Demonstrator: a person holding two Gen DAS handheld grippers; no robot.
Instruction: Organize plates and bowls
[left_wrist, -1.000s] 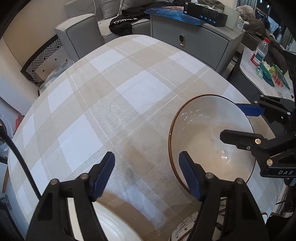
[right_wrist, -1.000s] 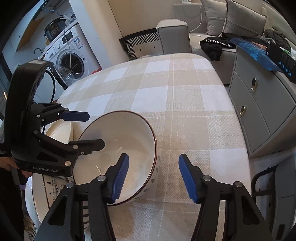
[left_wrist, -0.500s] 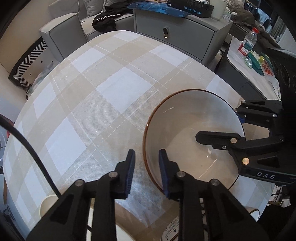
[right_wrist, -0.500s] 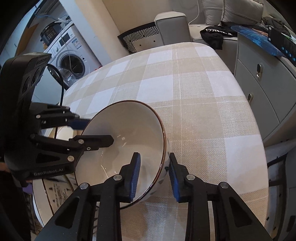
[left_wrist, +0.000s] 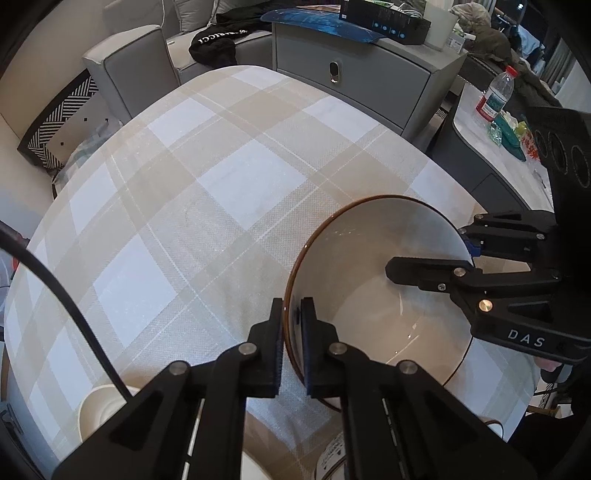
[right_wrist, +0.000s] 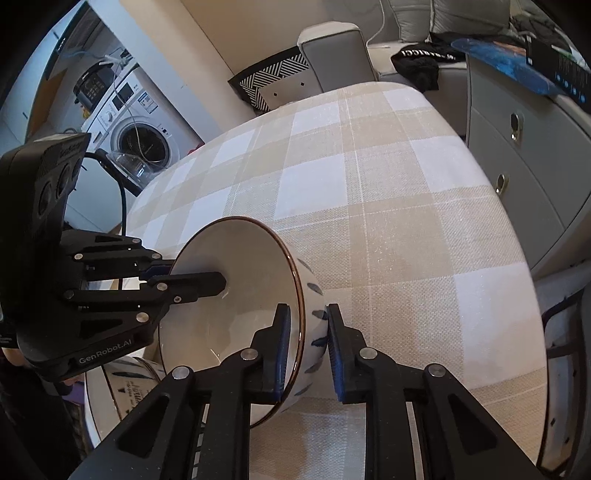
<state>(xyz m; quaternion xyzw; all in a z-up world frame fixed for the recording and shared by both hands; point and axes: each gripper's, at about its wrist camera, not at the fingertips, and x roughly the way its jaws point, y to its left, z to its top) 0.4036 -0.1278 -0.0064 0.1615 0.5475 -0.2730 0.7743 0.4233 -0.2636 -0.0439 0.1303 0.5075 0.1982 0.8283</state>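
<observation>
The white bowl (right_wrist: 236, 295) with blue marks and a brown rim sits near the table's (right_wrist: 388, 206) near edge. It looks hard, smooth and easy to break, so I think the rim is the best place to hold. My left gripper (left_wrist: 291, 332) has just closed on the rim's left side; my right gripper (right_wrist: 306, 347) has just closed on its right wall. More dishes (right_wrist: 125, 380) wait beside it.

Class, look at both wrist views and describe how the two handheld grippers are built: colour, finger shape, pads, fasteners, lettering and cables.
Both are matte black plastic linkages joined by silver round-headed screws, with long narrow fingers lined with blue pads. The left gripper carries white "GenRobot.AI" lettering, a boxy black housing with round openings, and a black cable. The right gripper shows "DAS" in white on its body and a similar housing with round openings.
</observation>
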